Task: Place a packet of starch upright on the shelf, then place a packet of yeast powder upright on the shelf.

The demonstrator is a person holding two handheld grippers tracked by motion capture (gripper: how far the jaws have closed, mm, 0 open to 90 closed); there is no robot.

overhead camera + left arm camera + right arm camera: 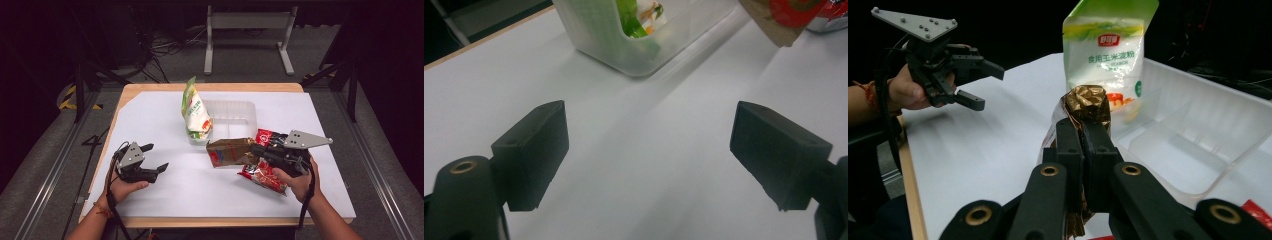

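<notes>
My right gripper (253, 150) is shut on the crumpled end of a brown and gold snack packet (227, 152), held a little above the table in front of the clear plastic tray (245, 107). In the right gripper view the jaws (1083, 127) pinch the packet's gold end (1089, 102). A green and white pouch (196, 114) stands upright in the tray's left end. Red packets (264, 176) lie under my right hand. My left gripper (157, 156) rests at the table's left, open, with nothing between its fingers (649, 115).
The tray (1198, 120) has dividers and bare compartments to the right of the pouch (1108, 55). The white sheet (165, 120) covers a wooden table with open room between the two grippers. A metal stand (247, 22) and cables sit on the floor behind.
</notes>
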